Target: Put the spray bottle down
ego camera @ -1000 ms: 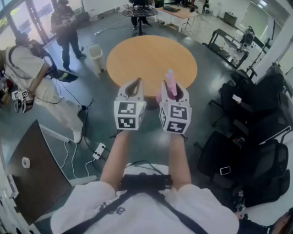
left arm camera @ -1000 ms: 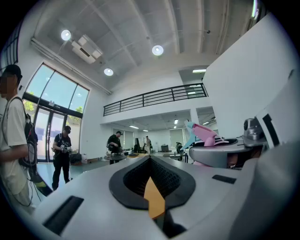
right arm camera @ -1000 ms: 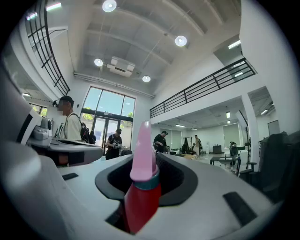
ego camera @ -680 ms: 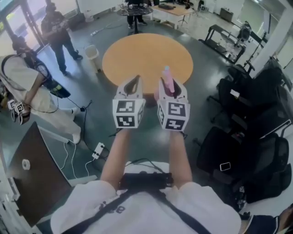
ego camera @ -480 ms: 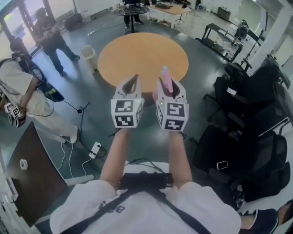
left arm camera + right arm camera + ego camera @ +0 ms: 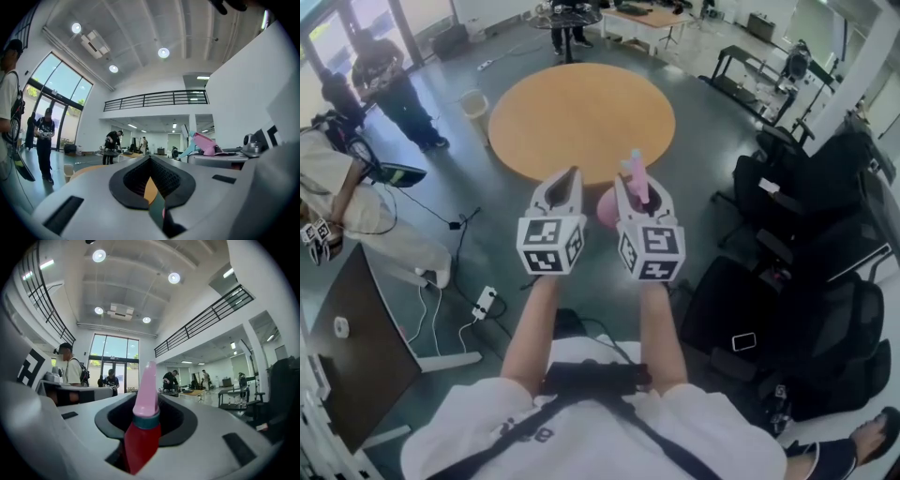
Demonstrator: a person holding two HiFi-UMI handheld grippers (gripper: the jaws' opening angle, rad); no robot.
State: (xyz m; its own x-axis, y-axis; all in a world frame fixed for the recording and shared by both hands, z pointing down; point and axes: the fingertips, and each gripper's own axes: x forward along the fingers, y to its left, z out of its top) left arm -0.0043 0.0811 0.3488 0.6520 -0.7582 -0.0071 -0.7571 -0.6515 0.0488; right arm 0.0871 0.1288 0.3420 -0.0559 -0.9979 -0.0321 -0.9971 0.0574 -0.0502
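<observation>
- Spray bottle (image 6: 143, 425): upright in the right gripper (image 6: 637, 190), pink nozzle cap up, body hanging below. It sits in the air at the near rim of the round surface (image 6: 572, 112), not resting on anything.
- Handling, as judged: rigid plastic, smooth and likely slippery, and light to moderate in weight depending on fill, which cannot be read. The neck under the cap is the sound place to hold it; squeezing the body risks it sliding.
- Right fingers (image 6: 180, 420): closed on the bottle just below the cap.
- Left gripper (image 6: 570, 178): just beside the right one, its fingers (image 6: 136, 180) drawn together to a thin slit with nothing between them.
- Surface: bare orange top, ample room for an upright placement; the near edge is the hazard, so the base should land well inside the rim.
- Surroundings: black chairs (image 6: 825, 234) crowd the right side, a power strip (image 6: 483, 302) with cable lies on the floor at left, and people (image 6: 389, 84) stand well apart at far left.
</observation>
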